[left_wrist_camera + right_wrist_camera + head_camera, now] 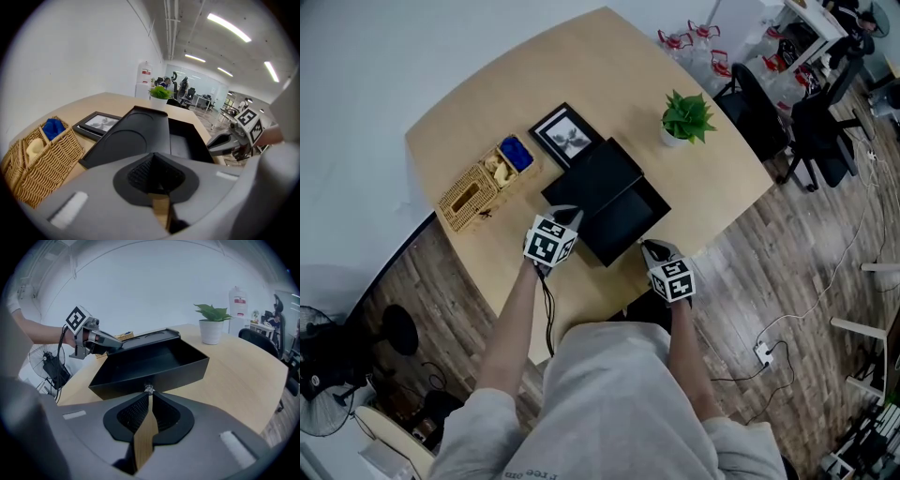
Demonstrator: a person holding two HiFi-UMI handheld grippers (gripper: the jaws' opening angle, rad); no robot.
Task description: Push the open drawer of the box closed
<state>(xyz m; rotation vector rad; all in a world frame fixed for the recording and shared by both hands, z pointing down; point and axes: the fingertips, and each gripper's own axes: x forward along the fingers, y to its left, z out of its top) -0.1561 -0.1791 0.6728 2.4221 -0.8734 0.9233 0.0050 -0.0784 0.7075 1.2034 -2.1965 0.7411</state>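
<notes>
Push about to start. Your right gripper (149, 397) and left gripper (161, 190), jaws together, empty, sat at flat black box's (592, 173) open black drawer (152, 363). You needed straight inward shove.

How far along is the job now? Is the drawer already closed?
Done: nothing yet; the drawer stands open, pulled out of the box. In hand: the right gripper, jaws together, is at the drawer's front knob. Left: the whole push.

Wicker basket (478, 192), picture frame (565, 134) and potted plant (686, 117) sit on the wooden table (609, 66).
</notes>
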